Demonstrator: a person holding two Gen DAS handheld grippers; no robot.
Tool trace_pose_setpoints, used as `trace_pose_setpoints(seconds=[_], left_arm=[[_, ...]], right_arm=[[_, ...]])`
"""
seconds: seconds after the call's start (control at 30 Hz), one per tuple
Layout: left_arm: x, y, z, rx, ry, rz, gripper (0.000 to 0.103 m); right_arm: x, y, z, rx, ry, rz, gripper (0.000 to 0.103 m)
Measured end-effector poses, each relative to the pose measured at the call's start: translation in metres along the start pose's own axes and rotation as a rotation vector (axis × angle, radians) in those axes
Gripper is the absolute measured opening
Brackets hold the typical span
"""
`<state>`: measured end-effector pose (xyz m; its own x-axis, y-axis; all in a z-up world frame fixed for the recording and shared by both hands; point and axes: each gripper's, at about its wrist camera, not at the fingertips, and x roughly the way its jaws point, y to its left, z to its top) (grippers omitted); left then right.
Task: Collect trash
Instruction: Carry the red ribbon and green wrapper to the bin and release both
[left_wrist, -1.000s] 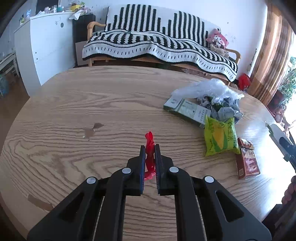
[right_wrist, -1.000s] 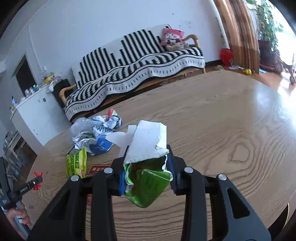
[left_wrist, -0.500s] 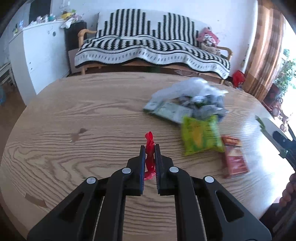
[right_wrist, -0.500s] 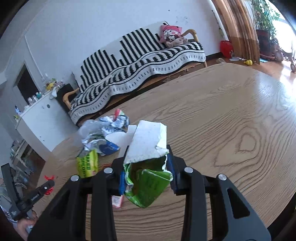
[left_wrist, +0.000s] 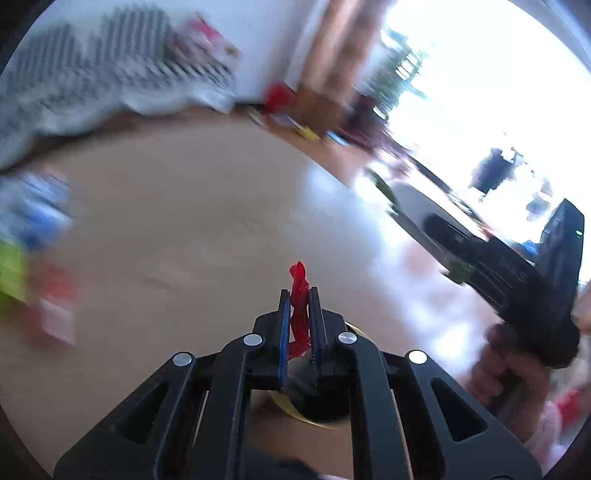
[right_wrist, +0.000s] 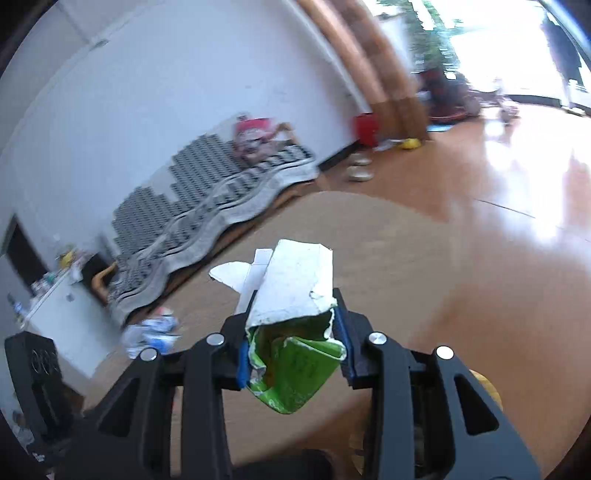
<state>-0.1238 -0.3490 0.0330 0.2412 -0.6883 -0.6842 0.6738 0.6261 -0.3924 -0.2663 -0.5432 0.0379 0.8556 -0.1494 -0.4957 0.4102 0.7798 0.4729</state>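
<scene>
My left gripper is shut on a thin red wrapper that sticks up between its pads, above the round wooden table. My right gripper is shut on a torn green and white carton; it also shows at the right of the left wrist view, held by a hand. A blurred pile of trash lies at the table's left, and in the right wrist view. A dark round object with a yellow rim shows below the left jaws.
A striped sofa stands behind the table with a pink toy on it. A white cabinet is at the left. Bright wooden floor and curtains lie to the right.
Both grippers have swung sharply to the right, still holding their trash. The trash pile has slid to the left edge of both views. The views are motion-blurred.
</scene>
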Motion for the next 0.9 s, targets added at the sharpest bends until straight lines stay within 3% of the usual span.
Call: trace_pose_setpoints(seconds=[0.07, 0.2, 0.3, 0.4, 0.8, 0.83, 0.9], left_arm=[[0.045, -0.027, -0.023, 0.005, 0.114, -0.040, 0.008], [0.119, -0.055, -0.068, 0.043, 0.278, -0.049, 0.008], [0.159, -0.053, -0.094, 0.073, 0.398, 0.025, 0.008], [0.157, -0.060, -0.088, 0.124, 0.353, 0.035, 0.008], [0.168, -0.061, -0.093, 0.147, 0.387, 0.023, 0.009], [0.168, -0.061, -0.092, 0.149, 0.379, 0.028, 0.013], [0.169, -0.061, -0.092, 0.137, 0.382, 0.025, 0.066]], right_arm=[[-0.010, -0.044, -0.016, 0.029, 0.046, -0.062, 0.037], [-0.003, -0.118, -0.073, 0.151, 0.164, -0.142, 0.035], [0.007, -0.148, -0.104, 0.202, 0.233, -0.177, 0.035], [0.025, -0.166, -0.118, 0.226, 0.287, -0.208, 0.035], [0.052, -0.179, -0.131, 0.296, 0.354, -0.214, 0.037], [0.055, -0.181, -0.129, 0.306, 0.362, -0.208, 0.040], [0.054, -0.182, -0.127, 0.336, 0.377, -0.211, 0.052]])
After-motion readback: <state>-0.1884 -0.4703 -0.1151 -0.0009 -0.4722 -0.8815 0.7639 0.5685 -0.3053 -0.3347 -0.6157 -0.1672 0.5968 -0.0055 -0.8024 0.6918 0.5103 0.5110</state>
